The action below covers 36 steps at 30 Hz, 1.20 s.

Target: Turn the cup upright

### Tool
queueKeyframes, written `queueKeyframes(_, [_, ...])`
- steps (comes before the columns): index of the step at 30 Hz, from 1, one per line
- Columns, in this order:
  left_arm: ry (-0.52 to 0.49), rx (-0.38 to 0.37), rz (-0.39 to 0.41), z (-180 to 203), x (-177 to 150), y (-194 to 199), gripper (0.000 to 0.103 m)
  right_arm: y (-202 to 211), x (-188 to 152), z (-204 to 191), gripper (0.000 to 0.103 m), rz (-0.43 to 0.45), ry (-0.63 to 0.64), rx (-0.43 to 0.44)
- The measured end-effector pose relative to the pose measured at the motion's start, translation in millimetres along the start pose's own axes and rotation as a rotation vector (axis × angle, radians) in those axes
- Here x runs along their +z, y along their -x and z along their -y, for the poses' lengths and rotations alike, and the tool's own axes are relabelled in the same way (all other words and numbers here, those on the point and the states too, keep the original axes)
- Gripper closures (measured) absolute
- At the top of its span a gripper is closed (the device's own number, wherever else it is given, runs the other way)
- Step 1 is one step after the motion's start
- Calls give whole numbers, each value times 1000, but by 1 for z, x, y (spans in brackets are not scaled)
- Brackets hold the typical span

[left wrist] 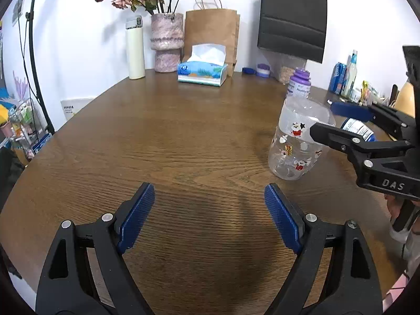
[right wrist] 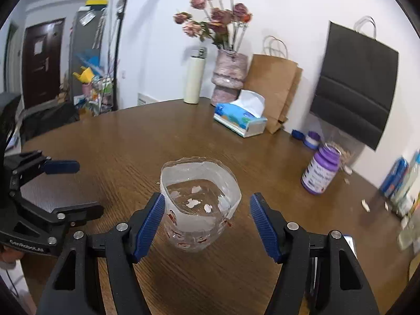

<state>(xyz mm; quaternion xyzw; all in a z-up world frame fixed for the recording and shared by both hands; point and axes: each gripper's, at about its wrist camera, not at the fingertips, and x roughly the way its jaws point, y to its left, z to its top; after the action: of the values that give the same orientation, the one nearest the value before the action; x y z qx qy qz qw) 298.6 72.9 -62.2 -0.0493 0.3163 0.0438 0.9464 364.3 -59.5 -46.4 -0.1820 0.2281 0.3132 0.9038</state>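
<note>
A clear plastic cup (right wrist: 199,204) with small cartoon prints stands on the brown wooden table (right wrist: 162,136), open mouth up. It also shows in the left wrist view (left wrist: 296,144) at the right. My right gripper (right wrist: 207,220) is open, its blue pads either side of the cup; the left pad is close to the cup wall, the right pad apart from it. In the left wrist view the right gripper (left wrist: 328,120) straddles the cup from the right. My left gripper (left wrist: 210,218) is open and empty over bare table, left of the cup.
A purple-capped bottle (right wrist: 320,173) stands right of the cup. A tissue box (right wrist: 240,118), pink vase with dried flowers (right wrist: 228,76), white thermos (right wrist: 194,78), brown paper bag (right wrist: 275,84) and black bag (right wrist: 354,84) line the far edge. Bottles crowd the right edge (left wrist: 346,76).
</note>
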Motion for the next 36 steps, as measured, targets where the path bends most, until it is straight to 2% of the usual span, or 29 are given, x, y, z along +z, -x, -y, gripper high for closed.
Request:
queueKeyframes(2, [2, 4, 5, -1, 0, 2, 20, 1, -1, 4, 30, -13, -28, -38])
queueKeyframes(8, [-10, 5, 27, -1, -1, 14, 20, 24, -12, 10, 30, -24, -125, -78])
queueKeyframes(10, [-25, 5, 54, 2, 0, 23, 19, 37, -19, 12, 30, -25, -173, -96])
queueKeyframes(11, [-31, 6, 67, 3, 0, 28, 18, 43, -23, 14, 26, -22, -201, -103])
queueKeyframes(13, [-49, -1, 94, 6, -1, 37, 11, 61, -35, 17, 23, -4, -266, -110])
queueKeyframes(18, [-78, 2, 160, 14, -7, 64, 10, 105, -61, 17, 23, 42, -379, -123])
queueKeyframes(21, [-85, -18, 184, 18, -14, 84, 10, 138, -71, 11, 23, 70, -372, -159])
queueKeyframes(23, [-111, -23, 217, 25, -21, 103, 2, 156, -74, 7, 23, 75, -368, -176])
queueKeyframes(27, [-151, 16, 314, 34, -47, 144, 0, 201, -86, -10, 22, 98, -370, -207])
queueKeyframes(29, [-148, 21, 335, 34, -60, 161, 0, 217, -93, -19, 15, 115, -357, -223])
queueKeyframes(34, [-100, 4, 343, 23, -95, 201, 0, 262, -116, -62, 15, 182, -312, -299])
queueKeyframes(36, [-80, -6, 359, 18, -112, 215, 0, 279, -125, -81, 15, 225, -285, -378])
